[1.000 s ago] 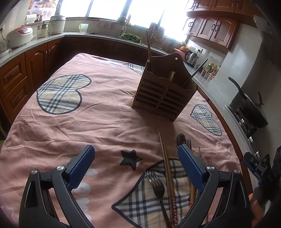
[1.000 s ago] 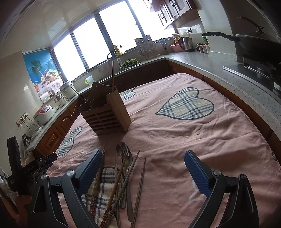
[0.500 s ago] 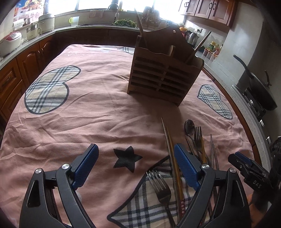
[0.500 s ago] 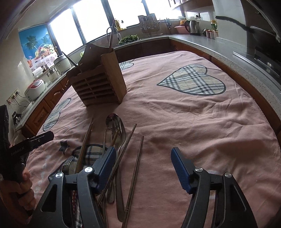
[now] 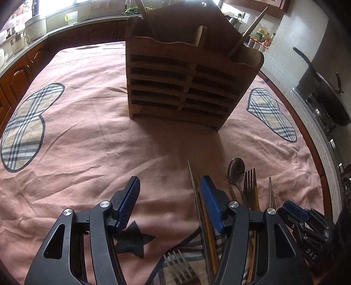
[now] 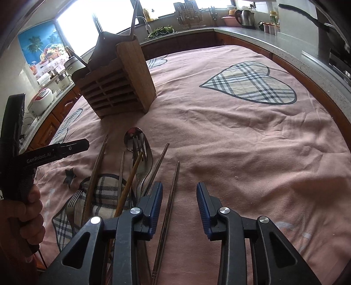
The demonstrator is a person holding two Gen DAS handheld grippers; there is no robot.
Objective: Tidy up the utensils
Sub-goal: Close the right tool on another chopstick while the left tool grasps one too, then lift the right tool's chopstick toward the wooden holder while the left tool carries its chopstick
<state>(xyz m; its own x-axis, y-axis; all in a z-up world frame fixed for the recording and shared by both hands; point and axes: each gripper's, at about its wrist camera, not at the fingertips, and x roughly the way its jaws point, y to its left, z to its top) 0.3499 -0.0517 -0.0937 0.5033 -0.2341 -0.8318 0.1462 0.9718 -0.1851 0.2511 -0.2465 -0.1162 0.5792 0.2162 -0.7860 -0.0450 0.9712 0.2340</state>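
A wooden utensil holder (image 5: 186, 87) (image 6: 114, 87) stands upright on the pink tablecloth with a few sticks in it. In front of it lie loose utensils: a spoon (image 5: 235, 171) (image 6: 136, 140), a gold-handled fork (image 5: 250, 182), wooden chopsticks (image 5: 196, 193) and a metal chopstick (image 6: 173, 197). My left gripper (image 5: 171, 193) hangs low over the cloth with its jaws closing; the wooden chopsticks lie just inside its right pad, not pressed. My right gripper (image 6: 179, 197) is also closing, and the metal chopstick lies between its pads, untouched.
A second fork (image 5: 175, 265) rests on a plaid patch near me. A wok (image 5: 324, 92) sits on the stove beyond the table's right edge. A kettle (image 6: 245, 15) and a rice cooker (image 6: 41, 98) stand on the counters. A hand (image 6: 24, 210) grips the left tool.
Both grippers have come down and forward toward the utensil pile, and both pairs of jaws have narrowed. The holder now fills more of the left wrist view.
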